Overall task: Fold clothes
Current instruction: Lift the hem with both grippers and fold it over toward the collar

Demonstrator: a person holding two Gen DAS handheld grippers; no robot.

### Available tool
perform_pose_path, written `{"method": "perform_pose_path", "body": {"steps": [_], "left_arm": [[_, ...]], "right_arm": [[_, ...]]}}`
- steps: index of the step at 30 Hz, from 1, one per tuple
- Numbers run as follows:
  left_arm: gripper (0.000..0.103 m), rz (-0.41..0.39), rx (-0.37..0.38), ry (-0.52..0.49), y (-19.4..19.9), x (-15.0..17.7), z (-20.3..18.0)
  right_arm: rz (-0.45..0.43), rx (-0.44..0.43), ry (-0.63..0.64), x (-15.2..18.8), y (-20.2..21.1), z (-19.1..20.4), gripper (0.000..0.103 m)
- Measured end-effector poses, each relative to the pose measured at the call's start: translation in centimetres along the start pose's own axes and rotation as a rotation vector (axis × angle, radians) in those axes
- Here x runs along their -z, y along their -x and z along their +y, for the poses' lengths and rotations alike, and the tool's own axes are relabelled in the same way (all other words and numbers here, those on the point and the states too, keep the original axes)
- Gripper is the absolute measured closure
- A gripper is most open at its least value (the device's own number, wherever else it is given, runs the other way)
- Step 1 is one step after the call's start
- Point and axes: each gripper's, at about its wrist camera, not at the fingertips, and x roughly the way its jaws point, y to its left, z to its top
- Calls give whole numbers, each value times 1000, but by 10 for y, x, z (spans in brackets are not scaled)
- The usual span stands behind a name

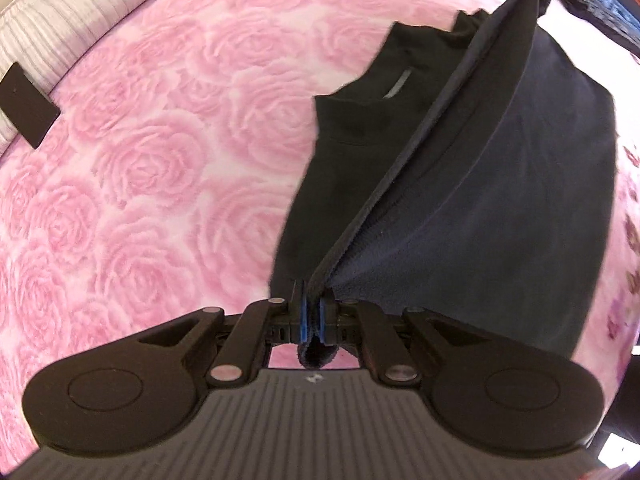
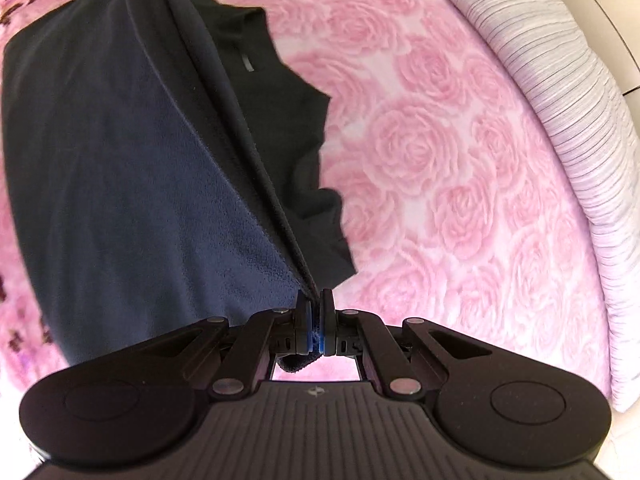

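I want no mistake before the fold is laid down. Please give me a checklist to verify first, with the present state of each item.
1. Left gripper shut on the dark fleece garment: ok.
2. Right gripper shut on the same edge: ok.
3. Edge between the two grippers taut, no sag: ok.
4. Lower layer with the collar flat on the pink rose bedspread: not ok, its edge is wavy.
5. Bedspread bare beside the garment: ok.
6. Sleeves tucked in: cannot tell.

I'm seeing bright, even daylight; the fisheye is bending the edges, and motion is blurring the pink bedspread (image 1: 160,160) beyond my claw.
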Motion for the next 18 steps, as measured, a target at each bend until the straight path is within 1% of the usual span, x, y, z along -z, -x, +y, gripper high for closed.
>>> {"method": "perform_pose_path", "body": {"steps": [4,8,12,16,18], "left_arm": [[99,11,-12,35,-12,-8,18],[99,35,-14,55,-26,-15,30],[99,58,-8,66,-44,-17,38],[95,66,1,142,-58,-13,48],[92,59,2,188,-62,-10,53]], "right_arm": [[-12,-33,-45,-8,-23,-27,103],[-24,-59,-43,-14,-39,-40,103],[-34,-79,-76,-18,-58,-51,103],[-38,-93,-116,-20,-72,-56,103],[-39,-96,-147,-19,-80,-60,100]]}}
